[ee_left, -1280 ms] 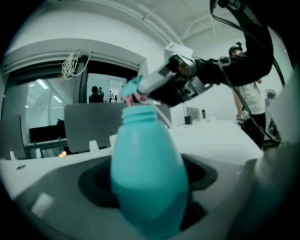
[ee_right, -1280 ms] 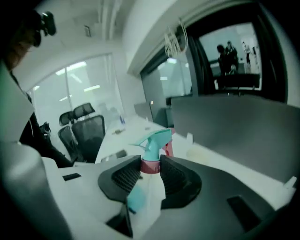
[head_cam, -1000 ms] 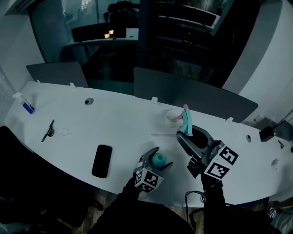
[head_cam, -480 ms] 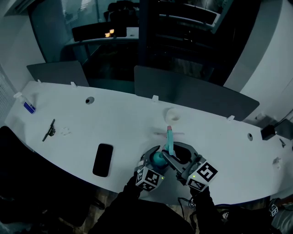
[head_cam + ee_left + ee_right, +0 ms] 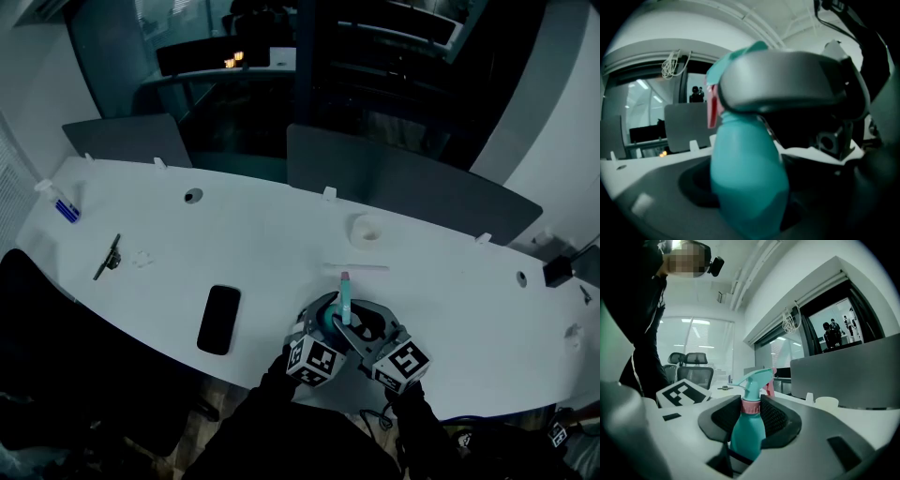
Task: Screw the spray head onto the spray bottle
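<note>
A teal spray bottle (image 5: 324, 327) stands near the table's front edge with my left gripper (image 5: 322, 317) shut on its body. It fills the left gripper view as a wide teal shape (image 5: 747, 183) between the jaws. The teal spray head (image 5: 345, 298) sits upright on the bottle's neck. My right gripper (image 5: 352, 321) is shut on the spray head, its pads flanking the pink collar (image 5: 751, 406) below the nozzle (image 5: 757, 377). The two grippers touch side by side; the right one's jaw (image 5: 787, 79) crosses above the bottle in the left gripper view.
A black phone (image 5: 218, 319) lies left of the grippers. Behind them lie a thin pale stick (image 5: 356, 267) and a round white cup (image 5: 367, 228). A black tool (image 5: 108, 258) and a small bottle (image 5: 61, 202) sit far left. Grey dividers (image 5: 403, 192) line the table's back edge.
My right gripper has come down and to the left with the spray head, from raised over the table's middle onto the bottle. The left gripper has stayed put, holding the bottle.
</note>
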The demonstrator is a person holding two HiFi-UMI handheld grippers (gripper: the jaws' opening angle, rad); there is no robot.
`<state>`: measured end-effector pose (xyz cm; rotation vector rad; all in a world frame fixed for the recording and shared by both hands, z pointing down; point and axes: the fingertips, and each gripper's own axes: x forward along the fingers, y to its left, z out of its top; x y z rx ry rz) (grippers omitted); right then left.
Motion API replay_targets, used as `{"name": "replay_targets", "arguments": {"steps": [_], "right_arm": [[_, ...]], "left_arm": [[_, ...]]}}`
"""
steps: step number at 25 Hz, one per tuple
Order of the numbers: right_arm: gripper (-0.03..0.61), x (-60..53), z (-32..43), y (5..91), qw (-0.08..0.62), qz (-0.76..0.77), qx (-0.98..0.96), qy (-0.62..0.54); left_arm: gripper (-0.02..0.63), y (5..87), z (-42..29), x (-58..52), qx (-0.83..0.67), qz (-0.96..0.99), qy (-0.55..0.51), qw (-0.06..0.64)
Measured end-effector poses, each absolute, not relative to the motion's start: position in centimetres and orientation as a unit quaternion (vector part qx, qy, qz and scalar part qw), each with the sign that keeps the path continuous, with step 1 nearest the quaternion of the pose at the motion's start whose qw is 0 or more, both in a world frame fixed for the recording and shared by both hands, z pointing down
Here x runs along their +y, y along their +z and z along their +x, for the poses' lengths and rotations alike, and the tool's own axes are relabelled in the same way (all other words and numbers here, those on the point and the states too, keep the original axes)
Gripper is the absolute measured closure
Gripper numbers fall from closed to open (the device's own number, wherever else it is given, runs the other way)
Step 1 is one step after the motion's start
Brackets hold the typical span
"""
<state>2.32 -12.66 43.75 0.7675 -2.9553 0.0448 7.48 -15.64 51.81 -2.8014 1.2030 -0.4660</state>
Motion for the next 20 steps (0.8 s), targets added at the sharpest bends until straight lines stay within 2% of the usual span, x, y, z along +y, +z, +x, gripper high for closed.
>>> {"name": "replay_targets", "arguments": {"steps": [7,13,15,18,20], "right_arm": [[0.449,-12.4,2.2,44.2,0.041,0.269,-0.962,-0.028],[0.449,-12.5,2.4,44.2,0.037,0.28,-0.959,-0.021],[0.449,-12.6,2.5,44.2,0.036,0.28,-0.959,-0.02],[0.449,-12.7,2.5,44.1,0.034,0.283,-0.958,-0.019],[0.449,-12.6,2.4,44.1,0.034,0.284,-0.958,-0.019]], "left_arm": [[0.216,52.1,7.5,-15.6,0.388,-0.909,-0.151,0.027],[0.209,51.8,7.0,-15.0,0.369,-0.919,-0.14,0.011],[0.155,51.6,6.2,-14.3,0.358,-0.924,-0.136,0.015],[0.147,52.2,4.5,-13.7,0.342,-0.926,-0.158,0.019],[0.148,53.2,4.0,-13.5,0.321,-0.931,-0.175,-0.002]]}}
